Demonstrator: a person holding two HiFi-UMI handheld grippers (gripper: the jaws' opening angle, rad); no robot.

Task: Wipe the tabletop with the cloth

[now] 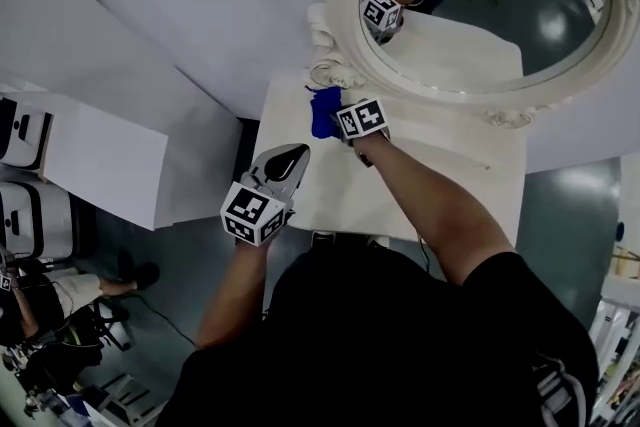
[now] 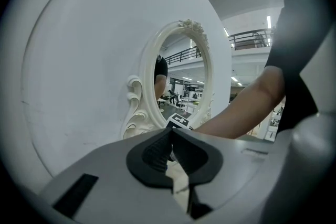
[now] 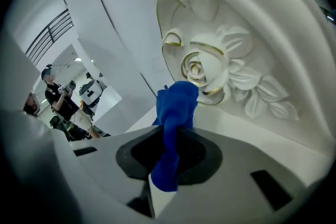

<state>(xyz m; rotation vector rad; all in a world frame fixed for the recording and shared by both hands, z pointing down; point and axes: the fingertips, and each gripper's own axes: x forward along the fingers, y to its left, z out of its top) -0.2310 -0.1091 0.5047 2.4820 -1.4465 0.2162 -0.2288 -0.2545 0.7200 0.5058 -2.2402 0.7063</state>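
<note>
Two grippers, one working: the right gripper point(image 1: 340, 118) pinches a bunched bright-blue cloth point(image 1: 322, 111), upper centre of the head view, at the corner of the white tabletop point(image 1: 420, 185) right by the ornate cream mirror frame point(image 1: 335, 65). The left gripper point(image 1: 283, 163) hovers lower left, jaws pressed together, empty. I'd flatten the cloth down and sweep in overlapping strokes.

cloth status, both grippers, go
Right gripper shut on blue cloth, at tabletop far corner by mirror frame. Left gripper shut, empty. Nothing in the way.
</note>
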